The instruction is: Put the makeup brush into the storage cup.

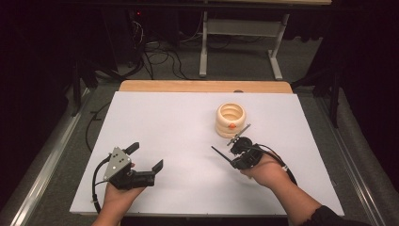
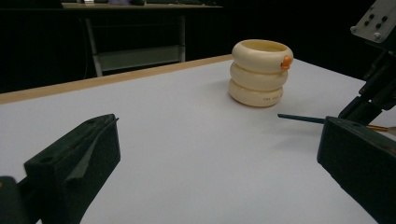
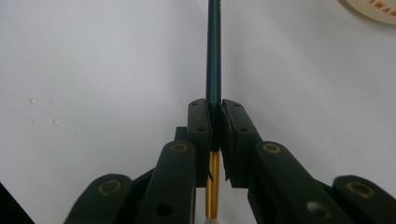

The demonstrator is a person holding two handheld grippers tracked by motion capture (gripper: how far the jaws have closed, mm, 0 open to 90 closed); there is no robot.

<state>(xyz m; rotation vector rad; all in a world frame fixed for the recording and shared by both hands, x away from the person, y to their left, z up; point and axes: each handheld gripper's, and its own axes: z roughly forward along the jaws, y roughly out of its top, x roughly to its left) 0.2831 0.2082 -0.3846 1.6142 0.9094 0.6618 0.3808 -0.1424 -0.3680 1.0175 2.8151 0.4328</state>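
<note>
Right tongs [image 3: 214,109]: clamped on thin dark brush [image 3: 214,56], gold ferrule behind the jaws, held low over white bench [image 1: 188,122]. Left tongs [image 1: 147,157]: jaws apart, nothing between. Cream ringed holder [image 1: 231,118]: upright, just beyond the brush

The ringed holder [image 1: 231,119] is cream with a small orange knob on its side, standing on a plain white table [image 1: 179,136] edged in light wood. Beside the holder, the black right gripper [image 3: 214,109] clamps a dark teal stick [image 3: 214,51] with a gold band.
</note>
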